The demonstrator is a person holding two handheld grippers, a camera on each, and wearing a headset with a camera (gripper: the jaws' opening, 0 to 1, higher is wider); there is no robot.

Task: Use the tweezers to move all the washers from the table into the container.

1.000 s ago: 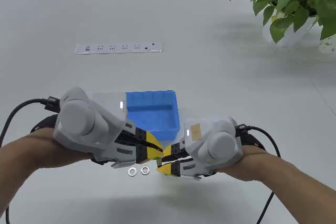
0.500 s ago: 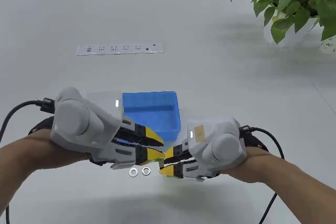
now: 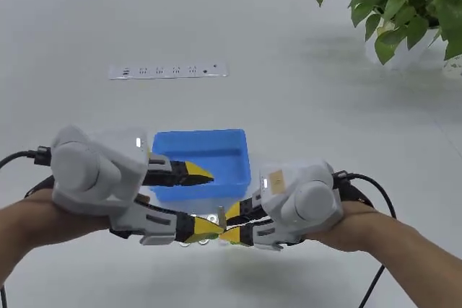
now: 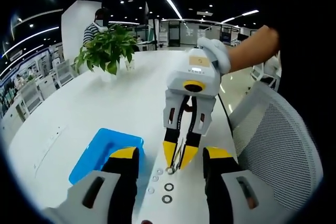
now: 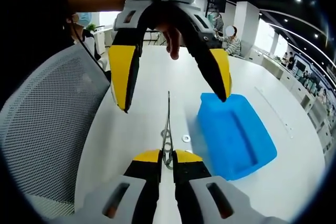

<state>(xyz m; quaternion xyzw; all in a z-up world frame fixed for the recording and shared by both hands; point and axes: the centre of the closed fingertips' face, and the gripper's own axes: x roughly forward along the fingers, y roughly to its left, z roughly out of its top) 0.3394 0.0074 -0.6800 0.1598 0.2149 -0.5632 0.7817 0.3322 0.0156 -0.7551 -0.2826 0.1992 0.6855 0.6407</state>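
left gripper (image 3: 208,201) has spread open, right gripper (image 5: 167,157) clamps one tweezers (image 5: 167,119) above five washers (image 4: 169,187) beside one container (image 5: 236,129).

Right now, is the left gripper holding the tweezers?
No, the tweezers sit clamped in the right gripper; the left gripper stands open and empty.

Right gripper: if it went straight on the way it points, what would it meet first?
Most likely the left gripper, facing it with open fingers; the tweezers the right gripper holds would lead into that gap. Depth is unclear.
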